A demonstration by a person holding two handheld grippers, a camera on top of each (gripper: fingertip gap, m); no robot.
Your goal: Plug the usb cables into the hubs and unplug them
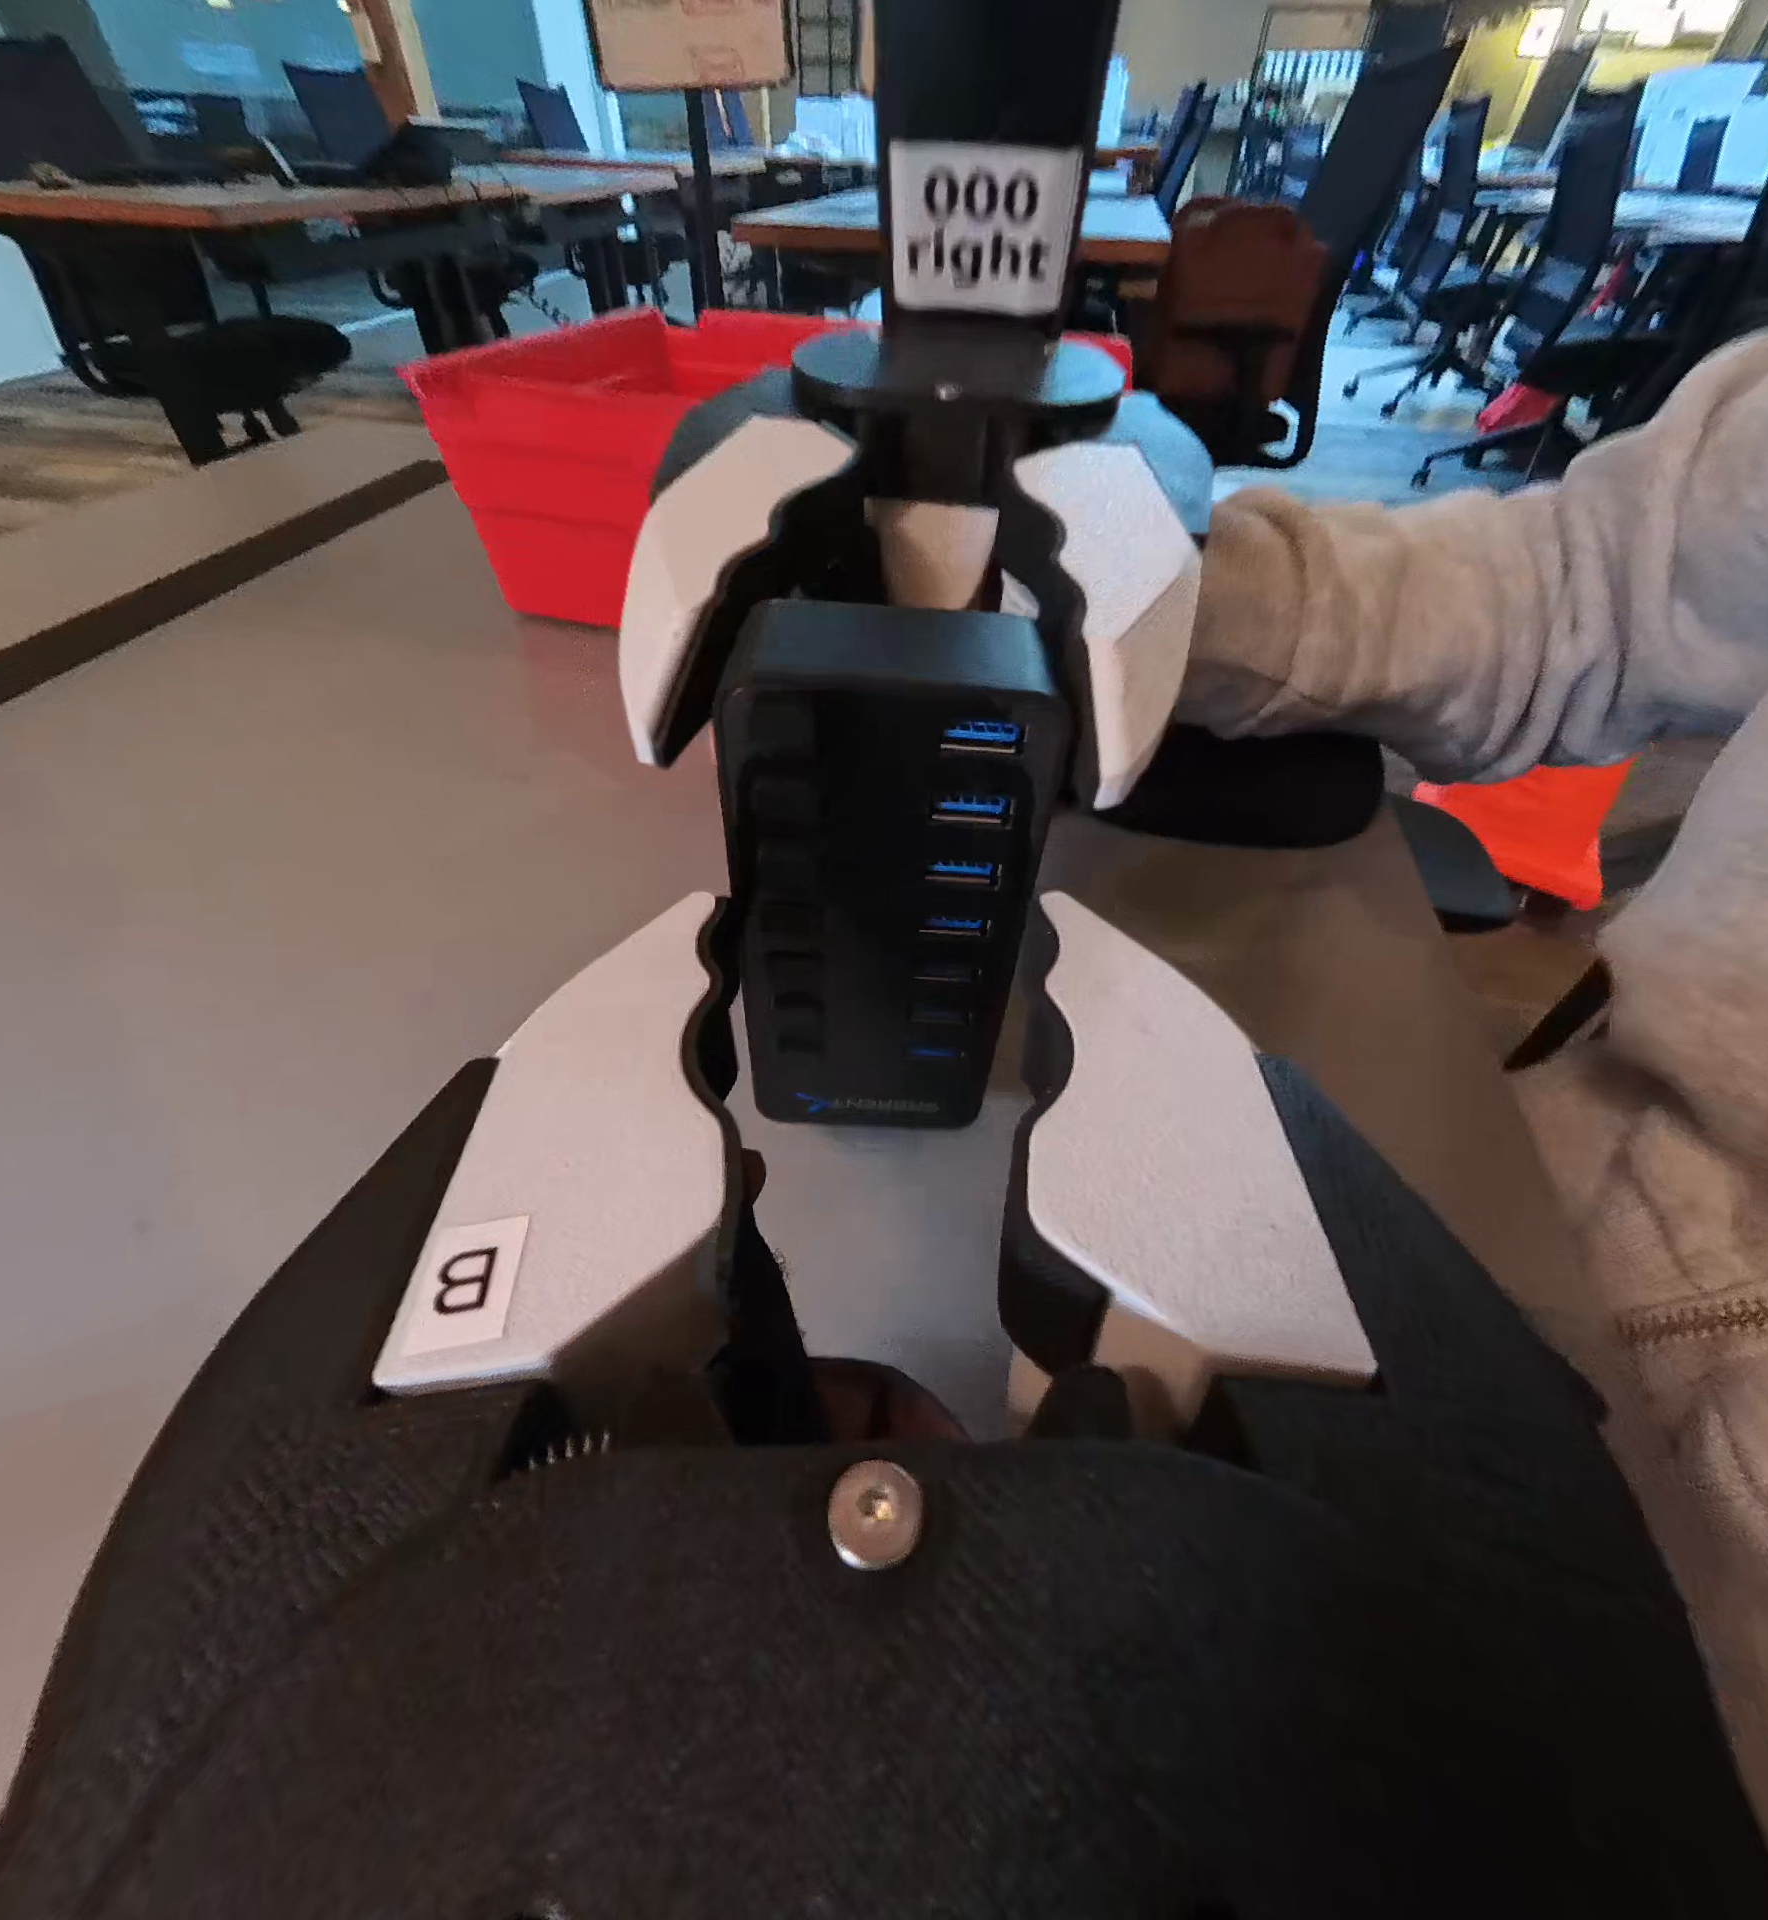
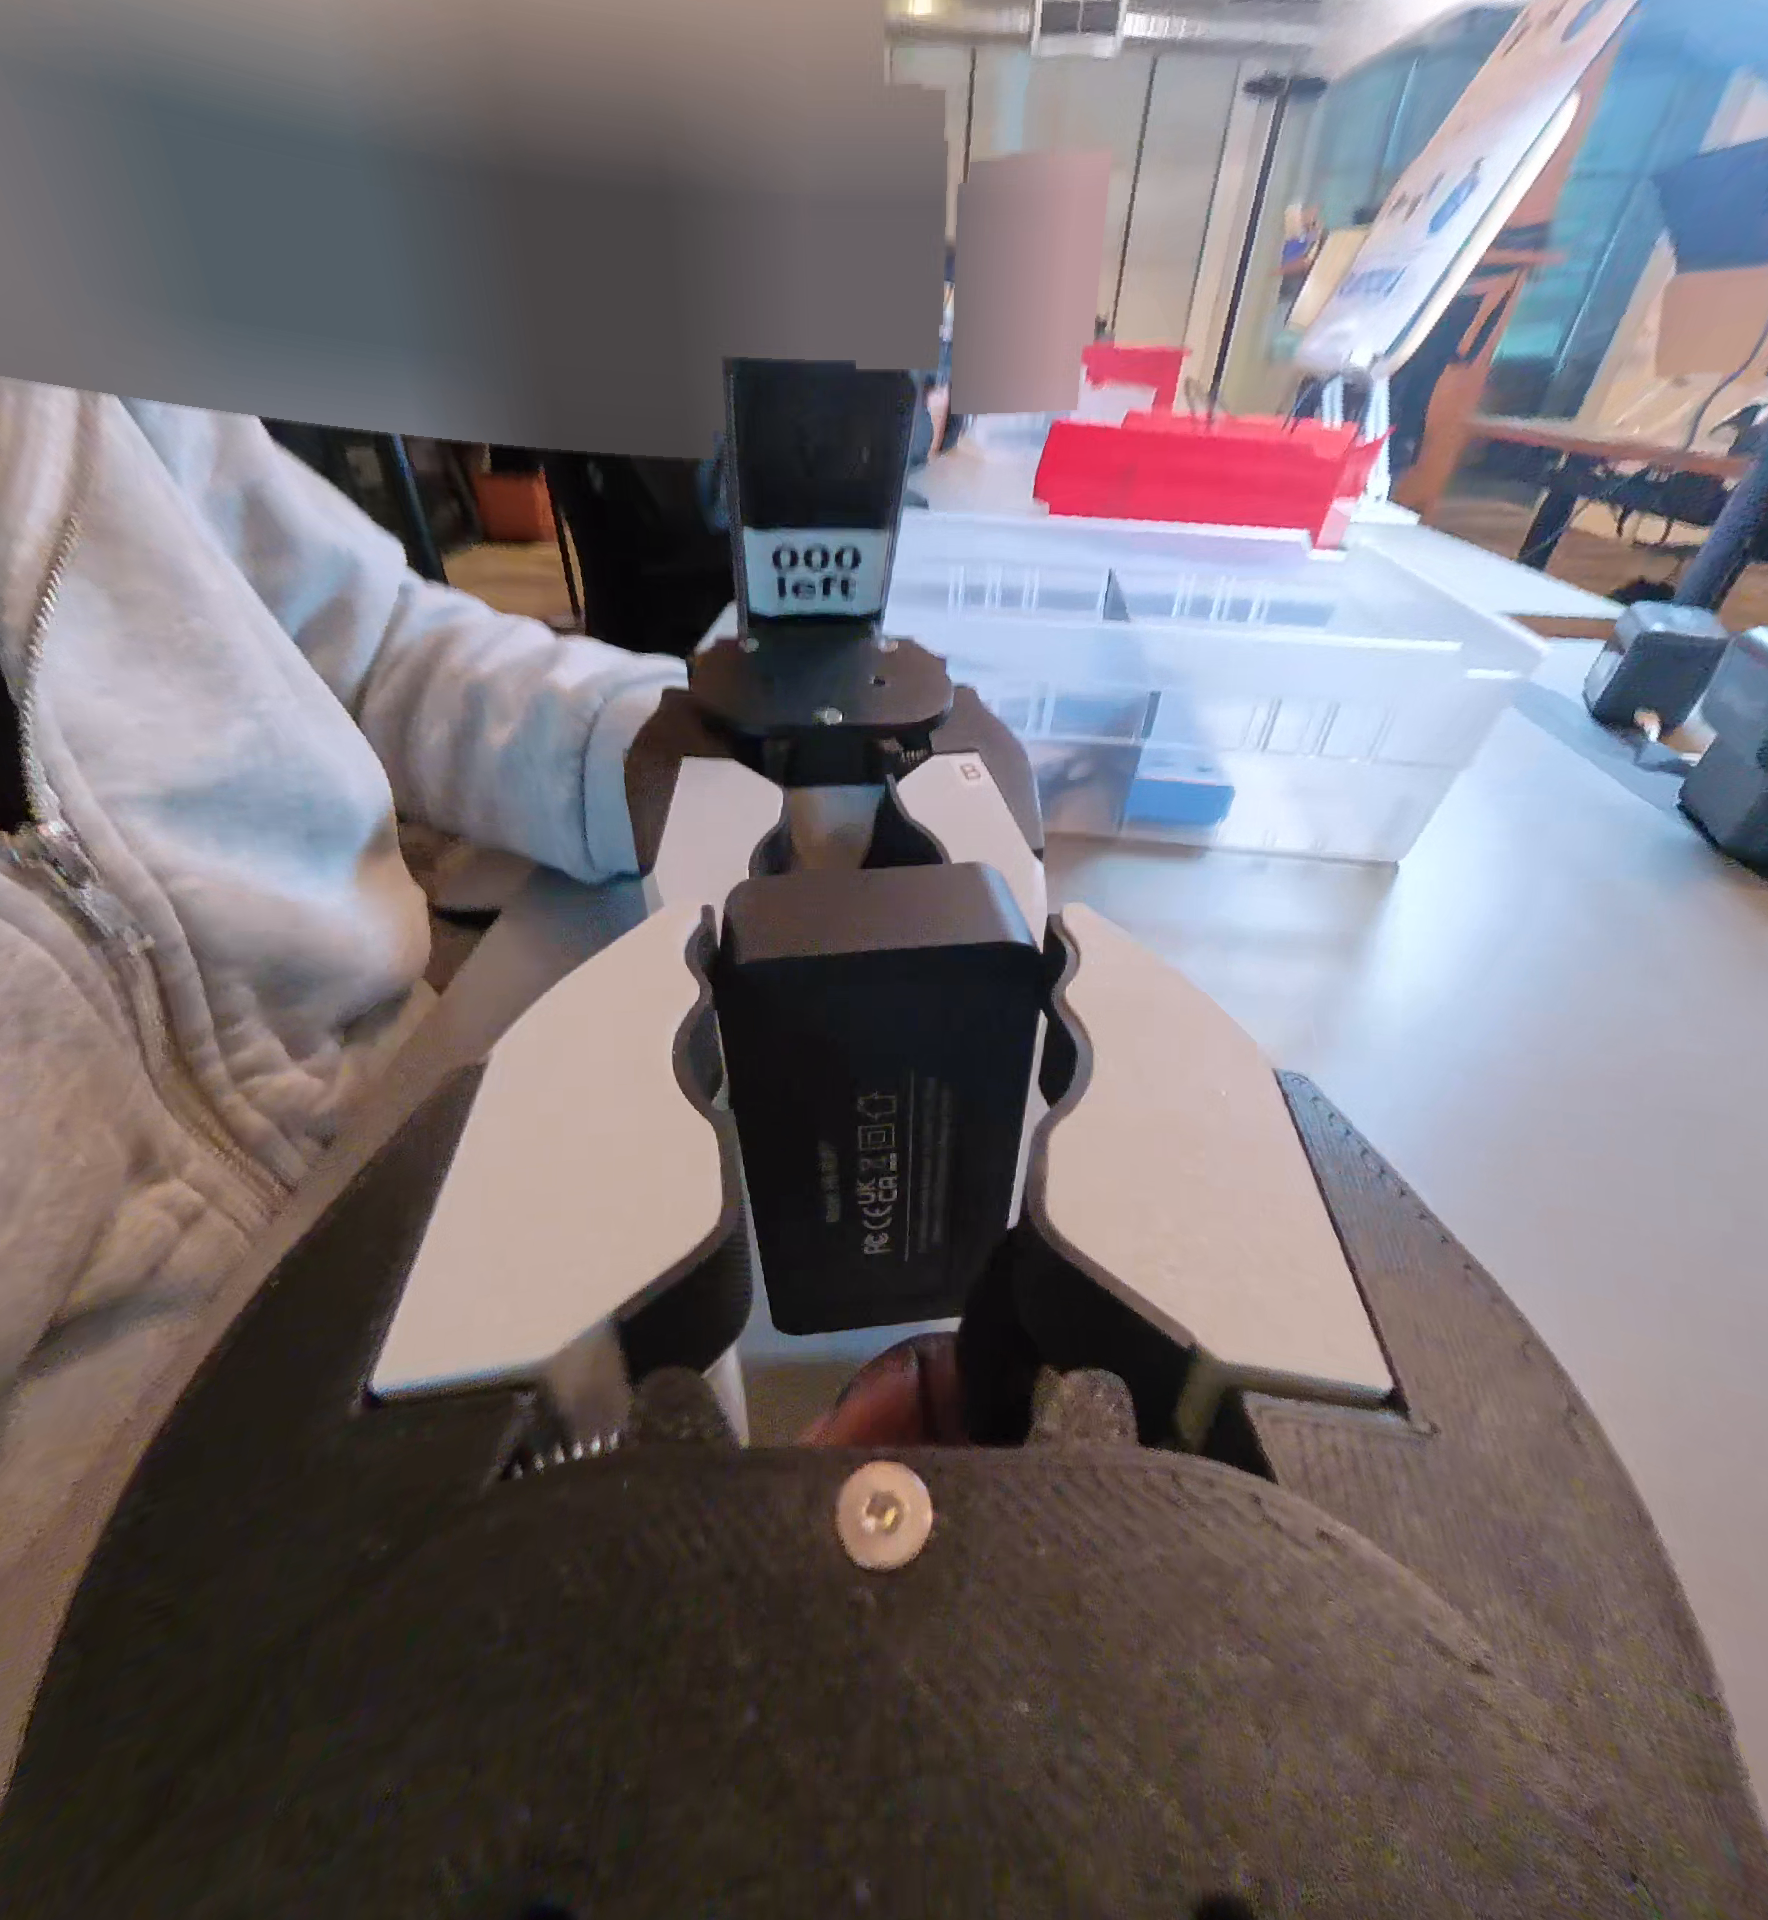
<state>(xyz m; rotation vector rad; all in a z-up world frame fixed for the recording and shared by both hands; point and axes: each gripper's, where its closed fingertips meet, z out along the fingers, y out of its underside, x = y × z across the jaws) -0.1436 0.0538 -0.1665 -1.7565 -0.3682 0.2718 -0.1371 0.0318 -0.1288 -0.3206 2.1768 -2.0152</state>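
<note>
The hub [image 1: 885,873] is held lengthwise between both tools, left tool [image 1: 875,940] and right tool [image 2: 875,951] each clamped on an end (cables unseen), port face toward the left one.

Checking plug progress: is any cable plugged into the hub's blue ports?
No: the hub shows its blue ports all empty, with no cable attached.
</note>
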